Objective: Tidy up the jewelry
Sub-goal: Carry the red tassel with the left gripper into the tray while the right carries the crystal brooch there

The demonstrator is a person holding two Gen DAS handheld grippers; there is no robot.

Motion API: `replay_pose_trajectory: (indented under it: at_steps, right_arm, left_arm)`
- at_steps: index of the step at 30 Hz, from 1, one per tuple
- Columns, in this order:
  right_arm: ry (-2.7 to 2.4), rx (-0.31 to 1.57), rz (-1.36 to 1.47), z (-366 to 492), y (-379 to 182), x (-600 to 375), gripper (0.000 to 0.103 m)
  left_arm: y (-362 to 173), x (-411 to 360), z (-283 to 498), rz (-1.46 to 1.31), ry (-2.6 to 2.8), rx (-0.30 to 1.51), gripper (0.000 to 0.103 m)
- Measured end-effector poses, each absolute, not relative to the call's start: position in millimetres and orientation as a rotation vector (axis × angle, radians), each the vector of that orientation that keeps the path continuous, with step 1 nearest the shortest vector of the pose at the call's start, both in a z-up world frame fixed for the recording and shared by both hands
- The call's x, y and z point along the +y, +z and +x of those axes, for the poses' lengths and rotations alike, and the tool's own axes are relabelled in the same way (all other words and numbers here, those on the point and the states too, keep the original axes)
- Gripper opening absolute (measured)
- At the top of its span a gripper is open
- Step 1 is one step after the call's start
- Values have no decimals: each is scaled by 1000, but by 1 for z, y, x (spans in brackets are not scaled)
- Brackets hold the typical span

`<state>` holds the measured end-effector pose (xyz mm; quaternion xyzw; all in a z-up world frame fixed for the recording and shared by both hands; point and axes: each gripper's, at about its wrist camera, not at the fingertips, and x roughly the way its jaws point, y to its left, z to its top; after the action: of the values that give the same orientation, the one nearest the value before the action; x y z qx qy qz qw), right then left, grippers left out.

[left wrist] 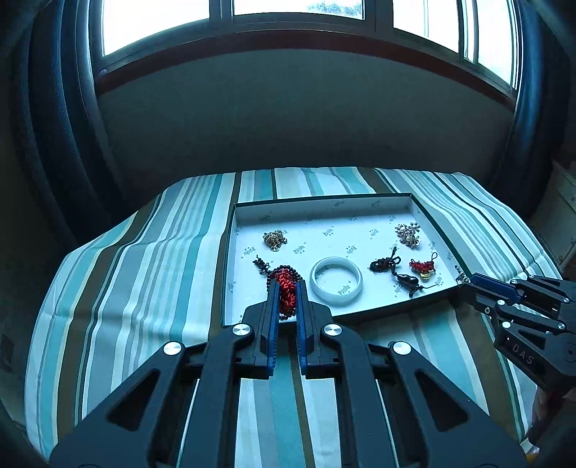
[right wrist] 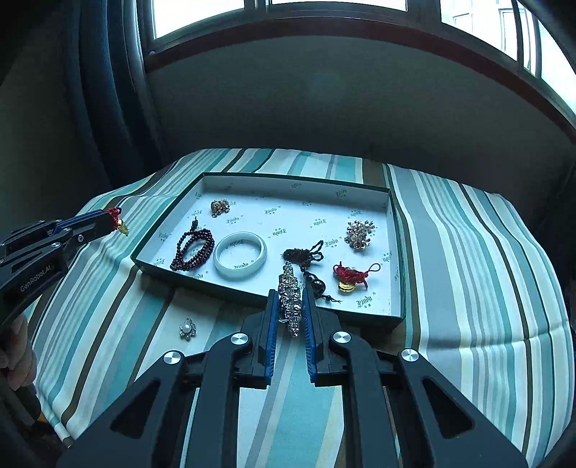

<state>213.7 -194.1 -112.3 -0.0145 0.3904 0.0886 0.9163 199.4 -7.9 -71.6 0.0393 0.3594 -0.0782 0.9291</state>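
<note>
A: Striped cloth [right wrist: 468, 252] under a window; tray [right wrist: 396, 259] as landmark. Risks?

B: Left gripper [left wrist: 287, 288] pinches a red knotted charm [left wrist: 287, 293], right gripper [right wrist: 291, 298] a crystal piece [right wrist: 289, 302], both just before the tray's near rim; loose ends could snag or slip. A pearl brooch [right wrist: 188, 328] lies outside; the crystal piece is perhaps a bracelet.

Home room: a tabletop [left wrist: 144, 273] under a striped cloth stands below a wide window [left wrist: 298, 7], dark curtains [left wrist: 54, 108] beside the window.
</note>
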Motion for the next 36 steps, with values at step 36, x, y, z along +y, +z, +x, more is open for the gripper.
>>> replay_pose_trajectory:
  at_steps: [36]
  right_arm:
    - [119,901,-51,378,-177,-201,14]
  left_arm:
    - [-151,-67,390,117,-128,900,9]
